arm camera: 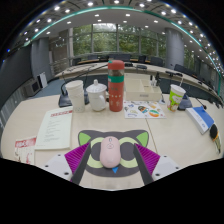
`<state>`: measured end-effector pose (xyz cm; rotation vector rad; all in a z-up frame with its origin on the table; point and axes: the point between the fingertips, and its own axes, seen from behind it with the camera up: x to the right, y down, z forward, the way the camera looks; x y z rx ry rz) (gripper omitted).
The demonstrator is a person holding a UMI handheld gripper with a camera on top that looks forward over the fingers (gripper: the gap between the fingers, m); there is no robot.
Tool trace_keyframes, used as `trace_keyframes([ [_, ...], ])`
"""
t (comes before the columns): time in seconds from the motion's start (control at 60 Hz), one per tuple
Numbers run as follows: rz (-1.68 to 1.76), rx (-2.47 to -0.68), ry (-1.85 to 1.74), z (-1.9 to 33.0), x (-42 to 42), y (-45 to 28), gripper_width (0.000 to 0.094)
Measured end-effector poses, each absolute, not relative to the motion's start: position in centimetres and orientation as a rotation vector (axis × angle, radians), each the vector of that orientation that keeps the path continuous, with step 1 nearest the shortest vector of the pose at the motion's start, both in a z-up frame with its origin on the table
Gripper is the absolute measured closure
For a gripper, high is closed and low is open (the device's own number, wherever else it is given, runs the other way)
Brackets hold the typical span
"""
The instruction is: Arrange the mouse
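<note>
A pale pink mouse (109, 152) lies on a cat-shaped mouse mat (111, 140), dark grey with green ears, on the beige table. My gripper (110, 160) is low over the mat. Its magenta pads (76, 157) flank the mouse left and right, with a gap showing at each side. The mouse rests on the mat between the open fingers.
Beyond the mat stand a tall red and green stack of containers (116, 85), a white teapot (97, 95) and a white cup (74, 93). A printed sheet (55, 128) lies at left. A green cup (177, 96) and a blue-white box (201, 120) are at right.
</note>
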<state>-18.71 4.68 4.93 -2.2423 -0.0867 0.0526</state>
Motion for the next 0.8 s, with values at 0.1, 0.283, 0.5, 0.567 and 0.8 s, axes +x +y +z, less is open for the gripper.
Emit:
trace_keyframes([
  [0.1,0.039,-2.200,-0.104,10.2,-18.2,0.3,0.0079],
  [0.283,0.021,-2.137,-0.100,18.6,-16.6,-10.5,0.0078],
  [0.5,0.022,-2.102,-0.104,23.3,-14.6,-22.8,0.0080],
  [0.567,0.037,-2.105,-0.108,23.8,-14.1,-25.8,0.0079],
  [0.8,0.062,-2.086,-0.103,25.3,-13.0,-31.1,0.0081],
])
